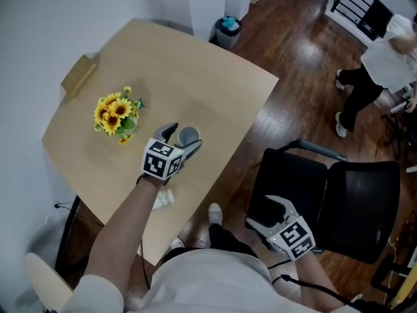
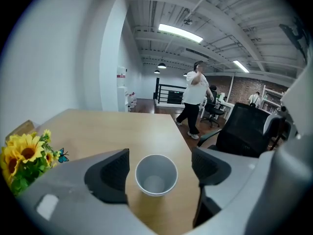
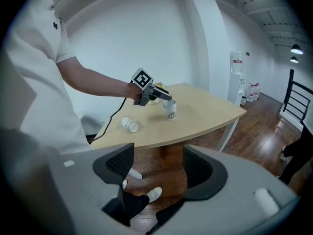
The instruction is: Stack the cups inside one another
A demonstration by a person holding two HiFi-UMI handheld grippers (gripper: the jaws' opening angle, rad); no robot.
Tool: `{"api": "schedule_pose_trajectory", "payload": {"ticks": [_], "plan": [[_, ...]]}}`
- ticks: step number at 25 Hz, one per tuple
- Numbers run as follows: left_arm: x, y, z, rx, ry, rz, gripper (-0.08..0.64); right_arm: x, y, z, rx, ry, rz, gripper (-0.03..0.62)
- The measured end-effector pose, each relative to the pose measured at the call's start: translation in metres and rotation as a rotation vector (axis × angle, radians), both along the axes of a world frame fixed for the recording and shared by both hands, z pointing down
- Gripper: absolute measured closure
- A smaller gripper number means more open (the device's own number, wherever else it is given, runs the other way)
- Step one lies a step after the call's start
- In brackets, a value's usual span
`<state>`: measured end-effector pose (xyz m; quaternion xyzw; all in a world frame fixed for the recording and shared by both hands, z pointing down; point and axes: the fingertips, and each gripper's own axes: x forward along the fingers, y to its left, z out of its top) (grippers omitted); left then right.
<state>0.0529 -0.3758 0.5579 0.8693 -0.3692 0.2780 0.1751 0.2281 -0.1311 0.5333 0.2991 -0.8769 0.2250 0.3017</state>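
The left claw (image 1: 182, 141) stands spread as wide as it seems able to go, with the upright cup (image 2: 156, 174) between its jaws but touching neither pad (image 2: 113, 173); there is a gap of bare tabletop (image 1: 195, 70) on each side. The cup stands mouth up near the tabletop's edge, well apart from the sunflowers (image 1: 116, 114). A second cup (image 3: 130, 125) lies tipped on its side closer to the person, beside the left forearm. The right claw (image 1: 268, 215) is also open and empty, held off the tabletop above the floor.

The step in hand looks like the grasp on the upright cup. To do it well, centre the cup between the pads first, then close gently on the wall below the rim (a thin cup like this probably buckles if squeezed hard). Keep the claw's tilt steady so the cup isn't nudged over, and lift only once both pads bear evenly. The right claw could then fetch the tipped cup.
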Motion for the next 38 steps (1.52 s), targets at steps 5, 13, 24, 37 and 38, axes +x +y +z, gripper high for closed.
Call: {"api": "schedule_pose_trajectory", "payload": {"ticks": [5,13,24,37,38], "plan": [[-0.018,0.01,-0.035,0.058,0.057,-0.036,0.14,-0.015,-0.003,-0.002,0.011,0.006,-0.035,0.282],[-0.099,0.079,-0.098,0.148,0.12,-0.086,0.14,-0.073,0.011,-0.021,0.07,0.011,-0.09,0.285],[-0.237,0.23,-0.127,0.187,0.193,-0.16,0.14,-0.165,0.098,-0.051,0.147,0.053,-0.078,0.285],[-0.332,0.403,-0.093,0.148,0.177,-0.169,0.14,-0.232,0.212,-0.047,0.168,0.092,-0.013,0.285],[-0.336,0.411,-0.09,0.143,0.178,-0.172,0.14,-0.236,0.217,-0.047,0.166,0.095,-0.014,0.285]]}}
